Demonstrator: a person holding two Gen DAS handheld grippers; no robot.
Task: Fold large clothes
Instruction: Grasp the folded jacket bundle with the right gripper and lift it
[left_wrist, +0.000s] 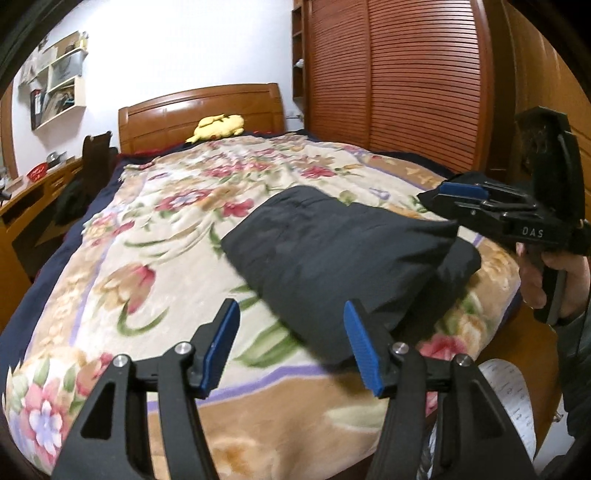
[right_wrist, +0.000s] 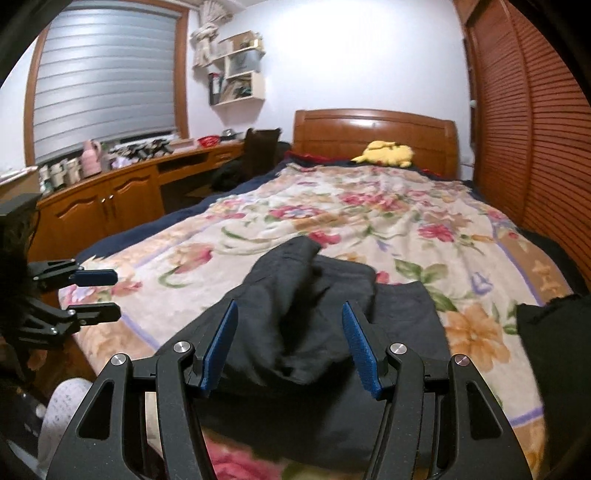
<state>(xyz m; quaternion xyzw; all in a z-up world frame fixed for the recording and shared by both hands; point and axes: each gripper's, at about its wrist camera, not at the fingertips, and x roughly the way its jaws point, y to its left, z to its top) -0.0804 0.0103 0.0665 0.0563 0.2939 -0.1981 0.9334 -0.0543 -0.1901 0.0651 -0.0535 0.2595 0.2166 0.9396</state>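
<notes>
Dark garment (left_wrist: 332, 258) lies folded on bed (left_wrist: 110, 258), ahead of both grippers' jaws; L (left_wrist: 291, 347) & R (right_wrist: 290, 347) stand apart, empty — folding looks near done.

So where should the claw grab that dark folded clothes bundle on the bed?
Probably the dark garment is best pinched at its near folded edge, coming from the foot of the bed. There the layers stack thick and lift off the floral blanket, so one finger could slide beneath.
</notes>
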